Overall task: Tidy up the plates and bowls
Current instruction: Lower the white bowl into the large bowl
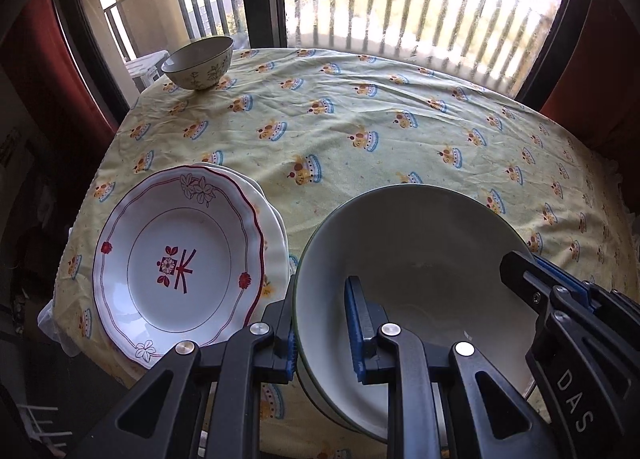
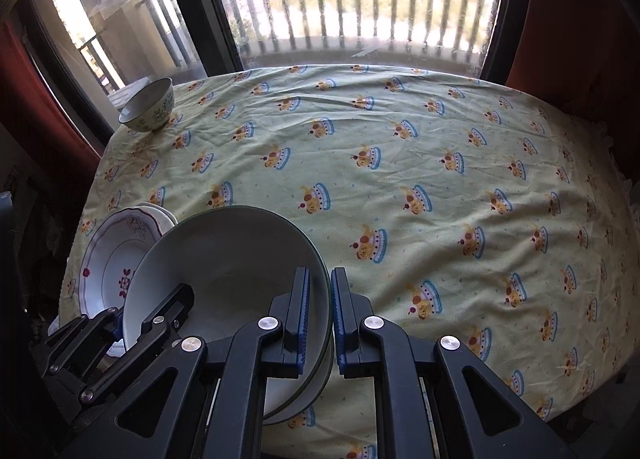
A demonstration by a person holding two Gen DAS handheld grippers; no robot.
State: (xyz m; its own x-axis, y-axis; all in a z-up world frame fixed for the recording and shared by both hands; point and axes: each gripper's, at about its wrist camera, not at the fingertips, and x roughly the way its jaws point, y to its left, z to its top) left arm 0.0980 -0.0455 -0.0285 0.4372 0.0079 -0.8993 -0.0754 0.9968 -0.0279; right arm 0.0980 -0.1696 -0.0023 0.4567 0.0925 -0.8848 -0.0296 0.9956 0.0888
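Leftmost, at the near-left edge of the tablecloth (image 1: 360, 131), lies the stack of plates (image 1: 180, 259), a red-patterned one on top of plainer white ones. Just to its right stands the large bowl (image 1: 420, 259), green-rimmed, and it appears to be two such bowls nested, since a second rim shows below the first in both views.

Both tools are on this bowl. The left gripper (image 1: 322, 335) straddles the bowl's left rim, one finger outside the wall and one inside, the gap between the pads noticeably wider than the wall, so I judge it loosely placed or not fully closed. The right gripper (image 2: 320, 319) straddles the right rim with its pads nearly together, the wall pinched between them.

So the bowl sits between the two grippers, rim upward, held at opposite edges, tilted slightly in the right wrist view.

Farthest off, at the far-left corner near the window, stands the small floral bowl (image 1: 199, 62), well apart from everything. It lies ahead and to the left, so the left hand is nearer to it.
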